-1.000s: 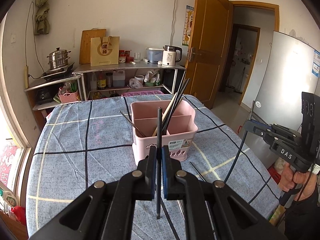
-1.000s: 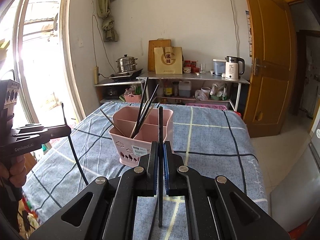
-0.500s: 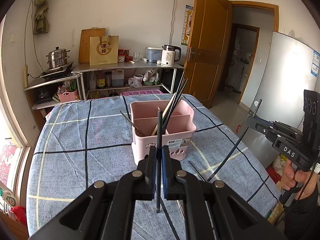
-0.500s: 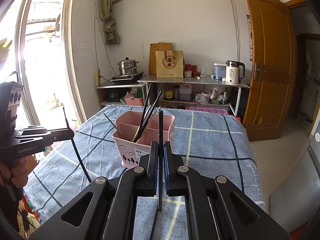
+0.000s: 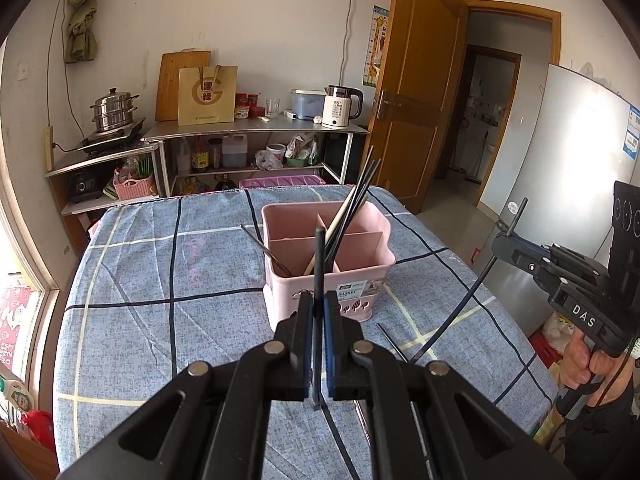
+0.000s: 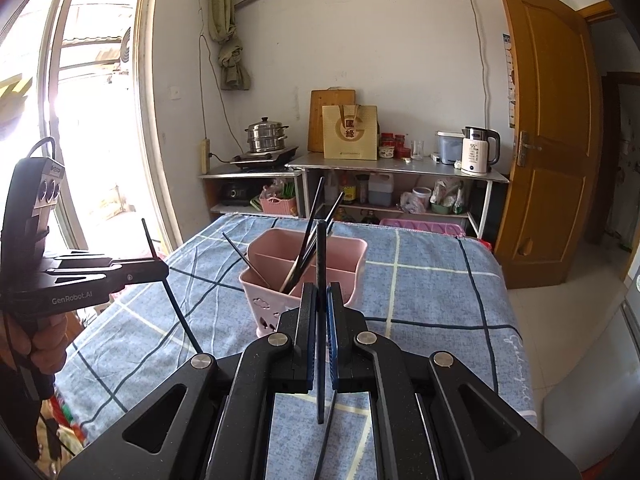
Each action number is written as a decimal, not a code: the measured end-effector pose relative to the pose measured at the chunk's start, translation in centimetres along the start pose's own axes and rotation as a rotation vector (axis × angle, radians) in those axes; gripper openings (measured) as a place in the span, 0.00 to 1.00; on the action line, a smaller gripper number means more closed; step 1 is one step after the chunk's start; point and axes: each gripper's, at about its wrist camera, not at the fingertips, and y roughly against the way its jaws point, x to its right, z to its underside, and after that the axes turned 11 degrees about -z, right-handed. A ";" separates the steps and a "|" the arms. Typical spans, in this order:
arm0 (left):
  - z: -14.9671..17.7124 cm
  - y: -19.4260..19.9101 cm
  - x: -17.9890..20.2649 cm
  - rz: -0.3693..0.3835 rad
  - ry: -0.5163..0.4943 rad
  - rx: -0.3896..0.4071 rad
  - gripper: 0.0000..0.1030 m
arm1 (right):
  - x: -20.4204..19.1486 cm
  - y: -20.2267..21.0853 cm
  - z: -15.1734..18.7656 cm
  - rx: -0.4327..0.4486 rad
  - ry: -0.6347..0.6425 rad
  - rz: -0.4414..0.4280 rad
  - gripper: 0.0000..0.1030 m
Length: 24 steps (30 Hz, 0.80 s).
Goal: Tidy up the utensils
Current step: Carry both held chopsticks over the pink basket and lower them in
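A pink divided utensil basket (image 5: pixel 328 268) (image 6: pixel 304 276) stands on the blue checked tablecloth and holds several chopsticks. My left gripper (image 5: pixel 319 312) is shut on a black chopstick (image 5: pixel 319 264) held upright, in front of the basket. My right gripper (image 6: pixel 321 300) is shut on another black chopstick (image 6: pixel 321 256), also upright, near the basket. Each gripper shows in the other's view, the right one at the right edge (image 5: pixel 505 245), the left one at the left edge (image 6: pixel 162 270). A loose black chopstick (image 5: pixel 392 343) lies on the cloth near the basket.
The table (image 5: pixel 160 280) ends at the right beside a fridge (image 5: pixel 568 184). Behind the table stand metal shelves (image 5: pixel 256 132) with a kettle, a steamer pot and bottles. An open wooden door (image 5: pixel 416 96) is at the back right, a window (image 6: pixel 80 100) on the left.
Both grippers have lifted a little with their chopsticks still clamped. The right gripper's chopstick has swung more upright above the table edge.
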 end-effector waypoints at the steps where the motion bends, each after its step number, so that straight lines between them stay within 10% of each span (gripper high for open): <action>1: -0.1 0.0 0.0 0.001 0.000 0.000 0.05 | -0.1 -0.1 -0.1 0.000 -0.001 -0.004 0.05; 24: -9.9 1.8 -0.6 0.014 -0.001 0.129 0.05 | -2.5 -2.3 -7.3 0.139 0.041 -0.108 0.05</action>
